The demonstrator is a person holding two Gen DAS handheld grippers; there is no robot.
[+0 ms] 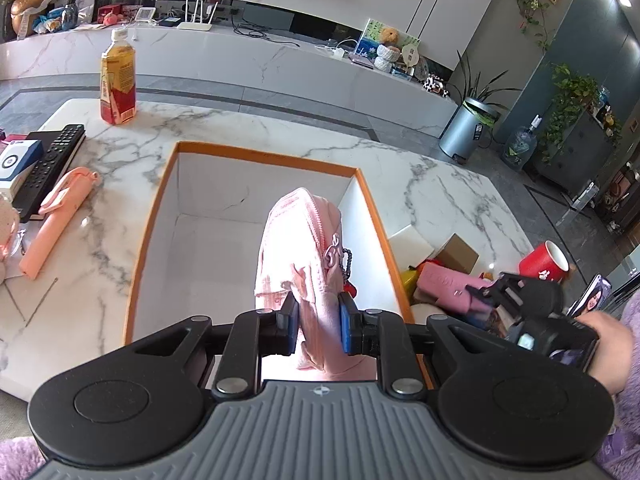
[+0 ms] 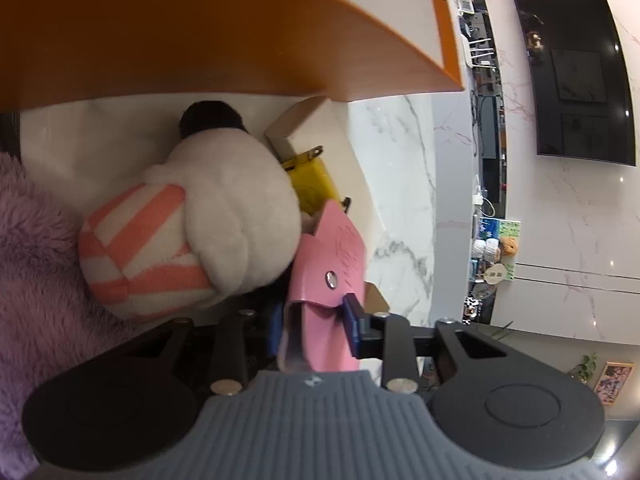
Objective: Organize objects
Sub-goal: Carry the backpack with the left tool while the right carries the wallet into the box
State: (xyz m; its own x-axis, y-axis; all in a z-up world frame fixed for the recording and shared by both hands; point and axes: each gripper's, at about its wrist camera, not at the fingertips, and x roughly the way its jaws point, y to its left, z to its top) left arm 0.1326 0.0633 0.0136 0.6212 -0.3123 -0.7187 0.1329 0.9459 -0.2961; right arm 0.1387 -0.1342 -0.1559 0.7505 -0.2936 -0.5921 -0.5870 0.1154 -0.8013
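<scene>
A pink zip pouch (image 1: 296, 248) hangs upright over the inside of a white box with an orange rim (image 1: 264, 158). My left gripper (image 1: 319, 326) is shut on the pouch's lower end. Right of the box, my right gripper (image 1: 486, 298) reaches into a pile of small items. In the right wrist view my right gripper (image 2: 314, 328) is shut on a pink leather case with a snap button (image 2: 328, 264). A white plush toy with a pink-striped part (image 2: 224, 216) lies against the case, and a yellow object (image 2: 312, 184) sits behind it.
On the marble table (image 1: 240, 128) stand a drink bottle (image 1: 117, 80) at the far left and a red mug (image 1: 546, 262) at the right. A remote (image 1: 48, 168), a blue-white packet (image 1: 16, 162) and a long pink object (image 1: 56, 220) lie left of the box. A small cardboard box (image 2: 292, 120) sits by the orange wall (image 2: 200, 40).
</scene>
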